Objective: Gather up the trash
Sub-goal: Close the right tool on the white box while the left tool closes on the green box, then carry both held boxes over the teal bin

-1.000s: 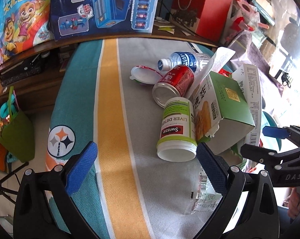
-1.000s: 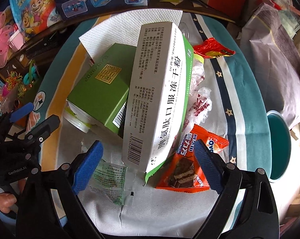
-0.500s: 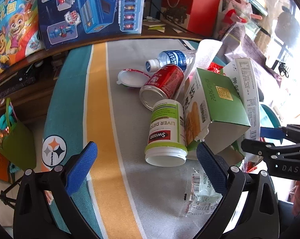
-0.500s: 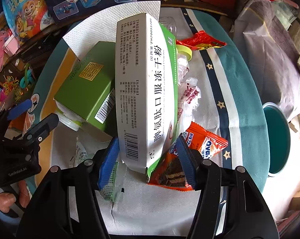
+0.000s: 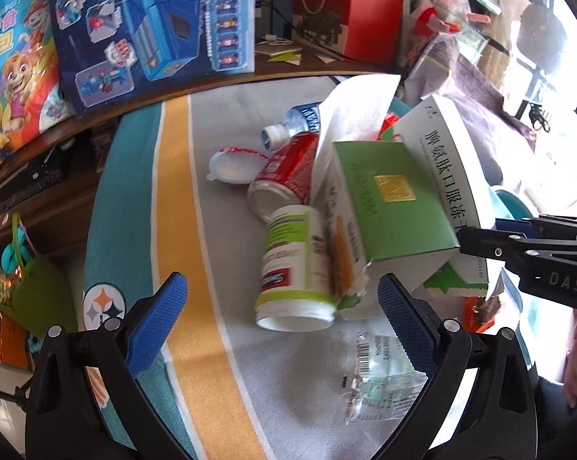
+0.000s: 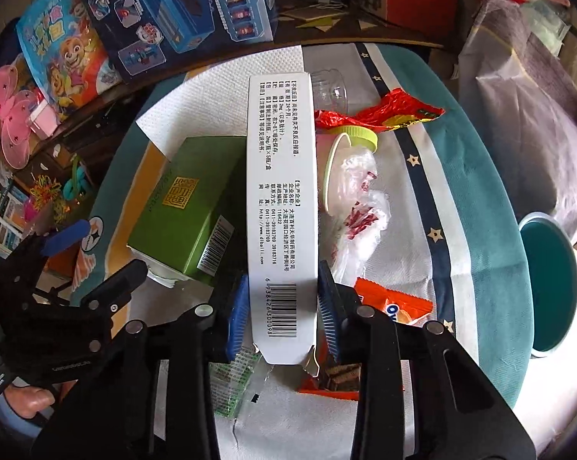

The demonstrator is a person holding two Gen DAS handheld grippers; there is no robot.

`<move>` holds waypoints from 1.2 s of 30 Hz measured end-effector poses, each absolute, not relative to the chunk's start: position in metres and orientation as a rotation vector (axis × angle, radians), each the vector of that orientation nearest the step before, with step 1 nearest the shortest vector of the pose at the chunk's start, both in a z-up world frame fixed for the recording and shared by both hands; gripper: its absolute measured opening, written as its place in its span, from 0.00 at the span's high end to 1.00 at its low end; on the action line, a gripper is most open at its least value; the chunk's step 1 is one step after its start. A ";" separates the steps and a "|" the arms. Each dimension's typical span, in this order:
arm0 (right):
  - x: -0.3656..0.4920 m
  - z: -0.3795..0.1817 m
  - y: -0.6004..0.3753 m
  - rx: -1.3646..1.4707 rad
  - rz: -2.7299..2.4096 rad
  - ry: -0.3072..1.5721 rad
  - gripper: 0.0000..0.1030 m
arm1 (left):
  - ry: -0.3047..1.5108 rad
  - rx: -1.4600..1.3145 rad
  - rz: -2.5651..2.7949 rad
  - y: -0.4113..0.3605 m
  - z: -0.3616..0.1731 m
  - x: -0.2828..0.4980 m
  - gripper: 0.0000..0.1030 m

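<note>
1. A bench (image 5: 142, 199) carries a teal, orange and grey striped cloth (image 5: 177, 176).
2. Lying on the cloth: white lid (image 5: 230, 166), red can (image 5: 284, 180), supplement bottle (image 5: 294, 264), clear wrapper (image 5: 380, 379).

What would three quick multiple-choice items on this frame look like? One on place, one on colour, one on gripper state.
1. Where does the white supplement bottle lie?
A. beside the green box
B. inside the teal bin
C. on the shelf

2. What colour is the soda can?
A. blue
B. red
C. green

3. What is the right gripper doing?
A. hanging open
B. gripping the white carton
C. gripping the orange wrapper

Key: 1 A, it lies on its side against the box; 2 B, red body; 3 B, the jaws have just been closing and the pads press the carton's barcode end.
</note>
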State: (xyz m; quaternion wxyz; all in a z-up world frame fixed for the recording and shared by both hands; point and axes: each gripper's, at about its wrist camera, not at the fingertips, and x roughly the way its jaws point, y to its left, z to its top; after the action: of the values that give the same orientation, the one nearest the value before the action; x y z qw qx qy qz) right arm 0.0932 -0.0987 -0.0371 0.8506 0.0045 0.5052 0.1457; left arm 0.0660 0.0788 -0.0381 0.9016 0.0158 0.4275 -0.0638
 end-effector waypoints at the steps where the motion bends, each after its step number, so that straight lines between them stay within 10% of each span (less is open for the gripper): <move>1: 0.093 -0.036 -0.102 0.020 0.311 1.070 0.70 | 0.880 0.041 -0.142 0.075 -0.037 0.066 0.04; 4: 0.094 -0.036 -0.110 0.046 0.323 1.100 0.70 | 0.868 0.068 -0.176 0.061 -0.033 0.069 0.07; 10: 0.102 -0.040 -0.110 0.036 0.335 1.147 0.69 | 0.905 0.114 -0.234 0.038 -0.037 0.083 0.55; 18: 0.129 -0.038 -0.112 0.052 0.335 1.142 0.54 | 0.972 0.102 -0.229 0.029 -0.047 0.103 0.55; 22: 0.134 -0.037 -0.112 0.077 0.382 1.135 0.71 | 1.005 0.081 -0.243 0.024 -0.055 0.111 0.56; 26: 0.129 -0.021 -0.122 0.117 0.415 1.098 0.71 | 0.986 0.053 -0.231 0.023 -0.047 0.108 0.91; 36: 0.121 0.015 -0.166 0.206 0.436 1.003 0.71 | 0.913 0.080 -0.198 0.015 -0.006 0.093 0.96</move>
State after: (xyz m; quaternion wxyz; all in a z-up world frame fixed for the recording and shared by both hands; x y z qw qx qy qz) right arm 0.1210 -0.1664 0.0150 0.8492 0.0976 0.4760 0.2067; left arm 0.0926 0.0154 -0.0056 0.8921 0.0387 0.4399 -0.0956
